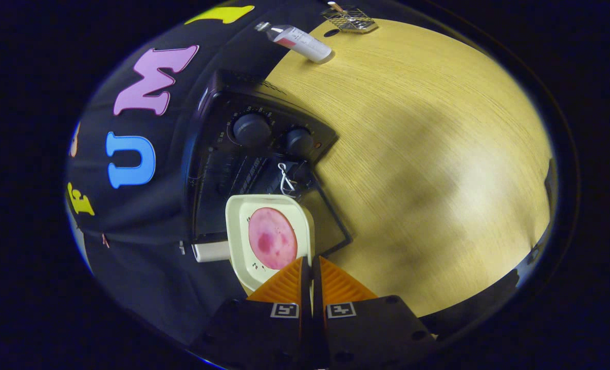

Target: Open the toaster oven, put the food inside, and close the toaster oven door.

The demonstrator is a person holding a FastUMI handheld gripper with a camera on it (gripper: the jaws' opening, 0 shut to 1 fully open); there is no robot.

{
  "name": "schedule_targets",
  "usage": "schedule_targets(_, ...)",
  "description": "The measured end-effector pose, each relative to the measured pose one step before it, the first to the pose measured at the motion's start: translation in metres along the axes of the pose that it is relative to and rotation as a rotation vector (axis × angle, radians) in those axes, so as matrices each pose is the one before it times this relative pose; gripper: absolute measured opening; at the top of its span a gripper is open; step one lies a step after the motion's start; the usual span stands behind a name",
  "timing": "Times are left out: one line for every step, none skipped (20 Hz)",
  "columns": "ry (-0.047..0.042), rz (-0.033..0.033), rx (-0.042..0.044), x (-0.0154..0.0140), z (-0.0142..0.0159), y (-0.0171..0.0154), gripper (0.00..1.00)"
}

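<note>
Cream tray (240, 241) with pink food (272, 238) pinched by gripper (311, 264) jaws

Cream tray (243, 241) holds a pink slice (272, 238) before the black toaster oven (243, 149) on a tan wood-grain table (428, 169).

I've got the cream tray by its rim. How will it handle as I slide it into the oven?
The tray looks rigid, so it should hold flat. Gripped at one edge by the gripper, jaws nearly closed, it may sag. The flat pink slice lies loose and could slide if tilted.
</note>
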State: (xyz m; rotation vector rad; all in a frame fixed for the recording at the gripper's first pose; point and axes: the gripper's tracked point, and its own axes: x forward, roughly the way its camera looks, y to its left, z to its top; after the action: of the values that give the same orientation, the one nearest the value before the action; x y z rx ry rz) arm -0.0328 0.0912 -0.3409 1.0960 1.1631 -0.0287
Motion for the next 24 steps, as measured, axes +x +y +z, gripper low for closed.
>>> schedule_targets(-0.02263, -0.00362, 0.03408, 0.00604, 0.00051, 0.00699, 0.05)
schedule_targets(-0.02106, 0.00016, 0.03159, 0.00606, 0.00044, 0.00713, 0.05)
schedule_targets(-0.01778, 0.00047, 0.03112, 0.00504, -0.00035, 0.00685, 0.05)
schedule_targets(-0.01766, 0.00540, 0.03092, 0.00540, 0.00020, 0.00841, 0.05)
schedule_targets(-0.02053, -0.00251, 0.02841, 0.00437, -0.00014, 0.00627, 0.05)
schedule_targets(-0.02096, 0.00116, 0.02688, 0.00628, 0.00045, 0.00783, 0.05)
schedule_targets(-0.02066, -0.00262, 0.02788, 0.00485, -0.00054, 0.00590, 0.05)
schedule_targets(-0.01640, -0.00658, 0.02864, 0.00585, -0.00125, 0.00547, 0.05)
schedule_targets(-0.01775, -0.00632, 0.03329, 0.00501, -0.00167, 0.00494, 0.05)
schedule_targets(-0.01588, -0.01046, 0.02952, 0.00691, -0.00149, 0.00350, 0.05)
schedule_targets(-0.02174, -0.00070, 0.03362, 0.00662, -0.00069, 0.00427, 0.05)
schedule_targets(-0.02409, 0.00811, 0.03505, 0.00579, 0.00027, 0.00588, 0.05)
schedule_targets(-0.02660, 0.01614, 0.03711, 0.00535, 0.00105, 0.00671, 0.05)
schedule_targets(-0.01628, 0.01063, 0.03285, 0.00593, -0.00023, 0.00577, 0.05)
schedule_targets(-0.01613, 0.00127, 0.02635, 0.00509, -0.00225, 0.00237, 0.05)
schedule_targets(-0.00885, -0.00299, 0.01920, 0.00485, -0.00224, 0.00211, 0.05)
schedule_targets(-0.00702, -0.00331, 0.01214, 0.00449, -0.00250, 0.00138, 0.05)
schedule_targets(-0.00404, -0.00006, 0.00745, 0.00399, -0.00241, 0.00182, 0.05)
schedule_targets(0.00027, 0.00302, 0.00370, 0.00335, -0.00344, 0.00216, 0.05)
schedule_targets(-0.00390, -0.00482, 0.00074, 0.00341, -0.00250, -0.00064, 0.05)
schedule_targets(-0.00357, -0.00838, -0.00081, 0.00105, -0.00160, -0.00184, 0.05)
schedule_targets(-0.00441, -0.00869, 0.00259, 0.00100, -0.00081, -0.00255, 0.05)
schedule_targets(-0.01200, -0.00493, 0.00766, 0.00063, 0.00166, -0.00274, 0.06)
schedule_targets(-0.01175, 0.01823, 0.01655, 0.00092, 0.00216, 0.00110, 0.06)
